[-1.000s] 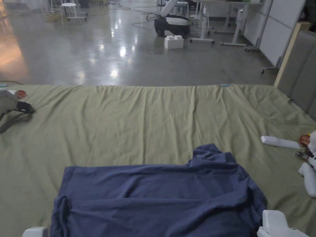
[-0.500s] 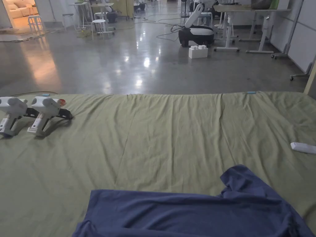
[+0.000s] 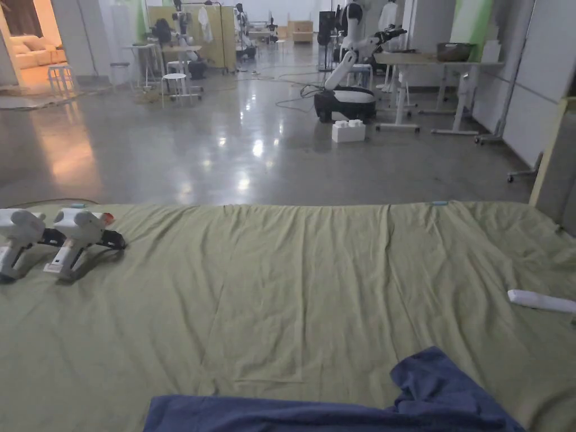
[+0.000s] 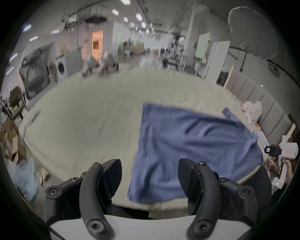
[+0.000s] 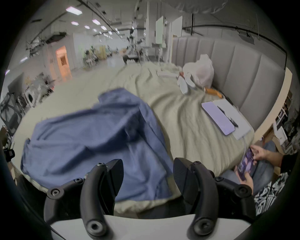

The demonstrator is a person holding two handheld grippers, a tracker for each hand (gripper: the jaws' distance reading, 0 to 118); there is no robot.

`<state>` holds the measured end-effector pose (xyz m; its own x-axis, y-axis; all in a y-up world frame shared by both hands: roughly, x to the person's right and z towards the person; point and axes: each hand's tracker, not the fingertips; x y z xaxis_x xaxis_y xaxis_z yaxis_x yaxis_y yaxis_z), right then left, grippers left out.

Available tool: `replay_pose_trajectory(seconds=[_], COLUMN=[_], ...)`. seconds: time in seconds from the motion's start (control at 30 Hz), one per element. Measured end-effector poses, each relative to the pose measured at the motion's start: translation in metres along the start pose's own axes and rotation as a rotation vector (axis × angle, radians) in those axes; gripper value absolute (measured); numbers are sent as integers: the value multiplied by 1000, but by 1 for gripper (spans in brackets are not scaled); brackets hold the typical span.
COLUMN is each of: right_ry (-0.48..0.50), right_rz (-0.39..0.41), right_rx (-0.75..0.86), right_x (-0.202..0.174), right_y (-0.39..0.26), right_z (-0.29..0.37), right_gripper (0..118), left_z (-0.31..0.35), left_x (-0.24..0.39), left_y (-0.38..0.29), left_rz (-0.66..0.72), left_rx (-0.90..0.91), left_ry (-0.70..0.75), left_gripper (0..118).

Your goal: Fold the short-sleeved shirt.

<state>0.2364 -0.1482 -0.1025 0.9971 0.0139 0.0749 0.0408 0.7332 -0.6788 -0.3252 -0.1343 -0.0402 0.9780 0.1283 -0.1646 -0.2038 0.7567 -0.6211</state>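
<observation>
- Tools first, from the head view: since a second ago our view had risen, leaving the blue shirt (image 3: 349, 408) at the bottom edge of the green bed sheet (image 3: 292, 270).
- Left gripper view: our left tool (image 4: 150, 177) hung wide open and empty over the shirt's near hem.
- Right gripper view: our right tool (image 5: 147, 176) gaped likewise, holding nothing; we judged folding not yet begun.

Dim room; ceiling panels (image 5: 73, 9) give the light, glaring off the polished floor (image 3: 253, 149). Both gripper views are motion-blurred, edges bowed and black-vignetted.
</observation>
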Motion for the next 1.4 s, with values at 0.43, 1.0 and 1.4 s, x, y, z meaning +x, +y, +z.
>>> replay_pose_trajectory(seconds=[0.43, 1.0, 1.4], right_ry=[218, 265, 307], right_rz=[73, 104, 37], right_rx=[526, 600, 396], right_x=[-59, -75, -62], right_y=[88, 92, 68], right_z=[119, 144, 97], right_gripper=[57, 0, 0], left_z=[134, 153, -6], left_x=[103, 125, 47], left_y=[96, 99, 122], left_rz=[-274, -280, -68], left_rx=[647, 640, 178], left_ry=[-23, -104, -171], left_gripper=[67, 0, 43])
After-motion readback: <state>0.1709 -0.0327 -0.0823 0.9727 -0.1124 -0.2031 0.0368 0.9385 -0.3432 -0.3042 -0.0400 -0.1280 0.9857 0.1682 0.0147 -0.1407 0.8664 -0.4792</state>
